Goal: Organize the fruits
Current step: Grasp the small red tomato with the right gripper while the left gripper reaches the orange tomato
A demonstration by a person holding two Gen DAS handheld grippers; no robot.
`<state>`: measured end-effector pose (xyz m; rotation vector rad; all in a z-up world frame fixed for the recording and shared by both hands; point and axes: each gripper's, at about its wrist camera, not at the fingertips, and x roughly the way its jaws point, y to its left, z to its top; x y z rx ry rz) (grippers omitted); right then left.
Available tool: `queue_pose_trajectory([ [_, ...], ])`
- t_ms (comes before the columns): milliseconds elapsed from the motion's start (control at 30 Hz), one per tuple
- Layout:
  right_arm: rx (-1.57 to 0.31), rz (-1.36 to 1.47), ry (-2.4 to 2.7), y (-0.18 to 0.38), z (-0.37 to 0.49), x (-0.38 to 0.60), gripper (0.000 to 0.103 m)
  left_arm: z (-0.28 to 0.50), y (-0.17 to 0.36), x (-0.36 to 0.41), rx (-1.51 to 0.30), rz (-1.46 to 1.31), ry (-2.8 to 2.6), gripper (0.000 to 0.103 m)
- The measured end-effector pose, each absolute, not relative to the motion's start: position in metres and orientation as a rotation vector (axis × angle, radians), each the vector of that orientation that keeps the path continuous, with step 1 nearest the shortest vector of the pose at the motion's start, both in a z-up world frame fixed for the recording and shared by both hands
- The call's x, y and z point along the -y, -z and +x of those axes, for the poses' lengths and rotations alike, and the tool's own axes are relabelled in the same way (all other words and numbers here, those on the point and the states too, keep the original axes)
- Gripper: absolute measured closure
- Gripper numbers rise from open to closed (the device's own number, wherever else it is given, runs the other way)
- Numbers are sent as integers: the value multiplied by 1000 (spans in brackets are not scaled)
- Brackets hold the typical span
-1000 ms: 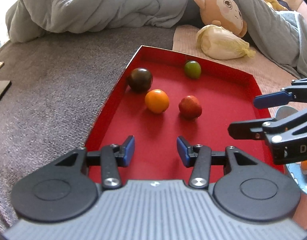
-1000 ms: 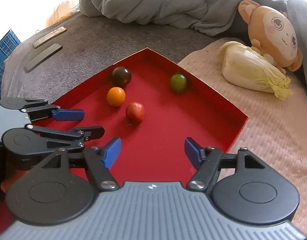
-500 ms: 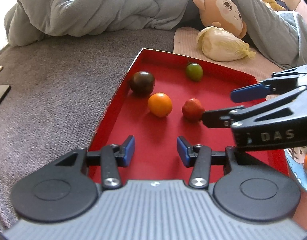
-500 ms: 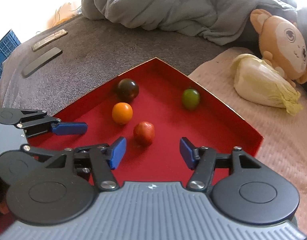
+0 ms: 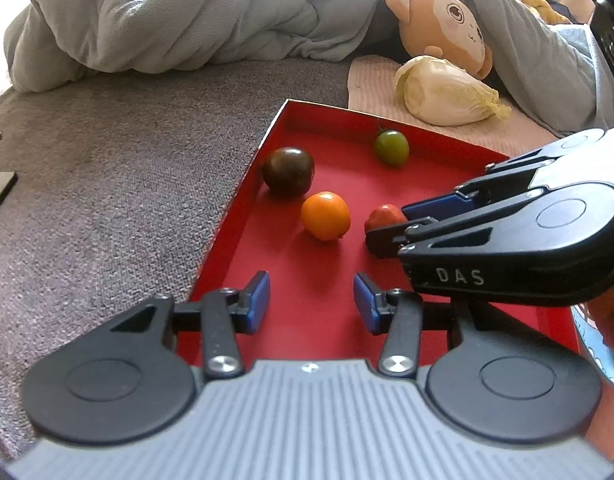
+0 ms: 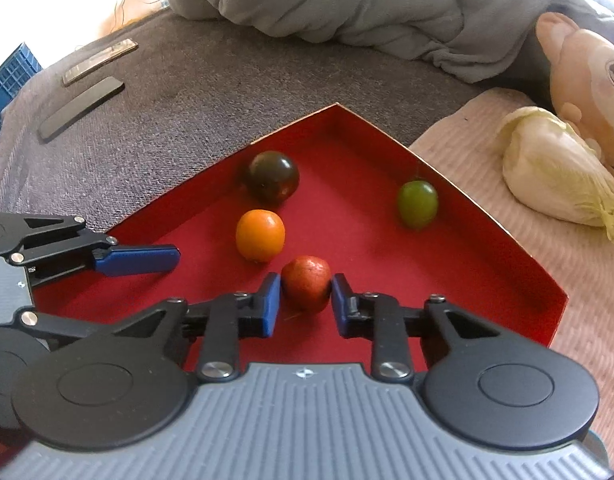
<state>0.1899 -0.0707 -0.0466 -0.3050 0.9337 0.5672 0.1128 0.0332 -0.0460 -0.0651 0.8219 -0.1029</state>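
Note:
A red tray (image 5: 435, 140) (image 6: 487, 248) holds several fruits: a dark fruit (image 5: 287, 171) (image 6: 273, 176), an orange fruit (image 5: 325, 216) (image 6: 260, 235), a green fruit (image 5: 391, 147) (image 6: 417, 204) and a small red fruit (image 5: 383, 216) (image 6: 306, 283). My right gripper (image 6: 305, 301) has its blue pads on both sides of the red fruit, touching it, still on the tray floor. It also shows in the left wrist view (image 5: 403, 224). My left gripper (image 5: 311, 300) is open and empty over the tray's near part; it also shows in the right wrist view (image 6: 139, 260).
A pale cabbage (image 5: 447, 96) (image 6: 555, 176) and a monkey plush (image 5: 443, 20) lie on a pink cloth beyond the tray. A grey duvet (image 5: 167, 20) is piled at the back. Two flat bars (image 6: 83, 108) lie on the grey cover at left. A blue-patterned plate's rim (image 5: 603, 352) is at right.
My right gripper has moved forward into the tray and closed its fingers around the red fruit. My left gripper has hardly moved.

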Motion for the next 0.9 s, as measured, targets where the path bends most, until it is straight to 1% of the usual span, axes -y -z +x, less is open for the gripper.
queue_pose_trajectory([
  [133,-925,-300,-562,41,188,73,71,115,47,-33,-820,-66,110,54],
  [367,-928,-281,-504,32,182,105,71,125,49,-25,-822,-60,137,54],
  [700,-964,-311,-505,31,157,141,71,152,48,-30,-823,-146,132,54],
  [767,-966,-312,-510,30,154,144,71,153,48,-28,-811,-123,125,56],
  [833,-967,-316,-515,29,151,146,71,154,48,-27,-805,-121,127,66],
  [867,-967,-319,-517,29,151,146,71,154,48,-26,-806,-121,127,69],
  [900,-966,-321,-518,28,150,146,71,154,49,-27,-806,-124,127,69],
])
